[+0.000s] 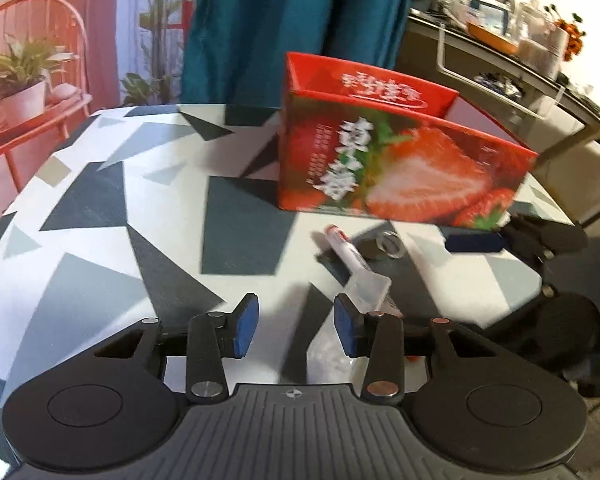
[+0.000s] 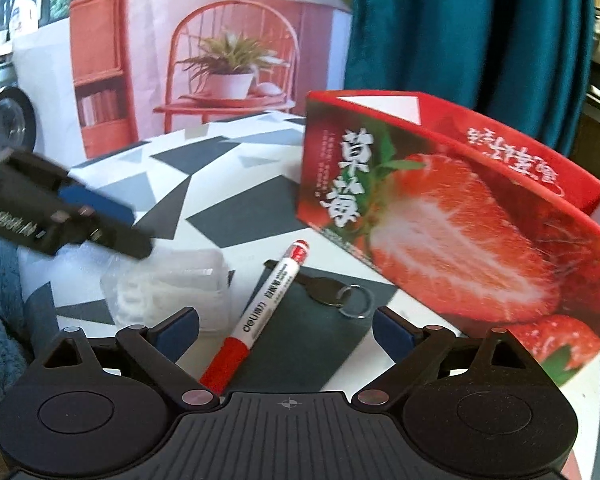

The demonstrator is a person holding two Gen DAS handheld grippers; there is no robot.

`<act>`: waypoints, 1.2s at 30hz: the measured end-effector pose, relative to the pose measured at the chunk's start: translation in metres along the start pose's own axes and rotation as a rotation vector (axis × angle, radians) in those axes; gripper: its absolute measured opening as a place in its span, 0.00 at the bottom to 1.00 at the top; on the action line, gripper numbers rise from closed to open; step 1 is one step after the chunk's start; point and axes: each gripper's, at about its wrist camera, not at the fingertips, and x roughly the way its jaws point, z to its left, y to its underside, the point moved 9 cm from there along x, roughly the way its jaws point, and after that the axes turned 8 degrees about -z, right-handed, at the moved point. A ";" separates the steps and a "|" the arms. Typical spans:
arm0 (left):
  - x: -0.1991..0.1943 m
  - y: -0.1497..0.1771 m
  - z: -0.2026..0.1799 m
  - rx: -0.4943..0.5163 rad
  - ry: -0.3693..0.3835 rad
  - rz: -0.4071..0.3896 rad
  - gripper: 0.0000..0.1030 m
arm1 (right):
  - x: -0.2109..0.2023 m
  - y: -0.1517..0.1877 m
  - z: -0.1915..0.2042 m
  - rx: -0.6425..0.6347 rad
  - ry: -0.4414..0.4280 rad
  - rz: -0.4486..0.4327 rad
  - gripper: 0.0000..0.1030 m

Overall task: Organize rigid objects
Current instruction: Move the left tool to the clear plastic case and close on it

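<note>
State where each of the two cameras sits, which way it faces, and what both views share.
Left wrist: on the left gripper, angled down across the patterned table at the red strawberry-print box; its own open jaws show.
Right wrist: on the right gripper, facing the red-and-white marker pen, jaws wide.
Shared: box, marker, table, black key with ring, clear plastic container.

Open-topped red cardboard box with strawberry print (image 2: 452,216) stands upright on the table, white inside. Red-and-white marker pen, cap on (image 2: 260,312), lies flat just in front of the box, capped tip pointing at its near corner. Small black key on a metal ring (image 2: 336,294) lies flat beside the pen, between pen and box, not touching either. Clear plastic lidded case (image 2: 168,288) sits on the pen's other side, near it; contents look white, blurred.
</note>
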 end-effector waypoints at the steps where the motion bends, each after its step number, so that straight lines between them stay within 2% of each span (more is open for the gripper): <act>1: 0.004 -0.002 0.003 -0.008 -0.005 0.001 0.42 | 0.003 -0.001 0.002 -0.010 -0.006 0.002 0.89; 6: 0.024 -0.003 0.025 -0.071 -0.042 0.013 0.39 | 0.017 -0.004 0.017 -0.070 -0.037 0.016 0.89; 10: 0.025 -0.011 0.047 -0.200 -0.052 -0.006 0.38 | 0.029 -0.008 0.031 -0.123 -0.065 0.025 0.88; 13: 0.015 -0.012 0.056 -0.240 -0.051 -0.014 0.38 | 0.039 -0.011 0.042 -0.181 -0.086 0.036 0.83; 17: 0.011 0.000 0.061 -0.317 -0.017 0.027 0.38 | 0.053 -0.014 0.053 -0.211 -0.112 0.049 0.75; 20: 0.013 0.006 0.058 -0.340 0.013 0.040 0.38 | 0.060 -0.016 0.062 -0.232 -0.141 0.060 0.71; 27: 0.030 0.006 0.059 -0.364 0.011 0.039 0.38 | 0.067 -0.024 0.077 -0.285 -0.183 0.061 0.65; 34: 0.042 0.008 0.053 -0.343 0.028 0.053 0.40 | 0.066 -0.021 0.075 -0.219 -0.192 0.049 0.62; 36: 0.043 0.008 0.051 -0.335 0.025 0.051 0.40 | 0.066 -0.021 0.073 -0.198 -0.186 0.045 0.58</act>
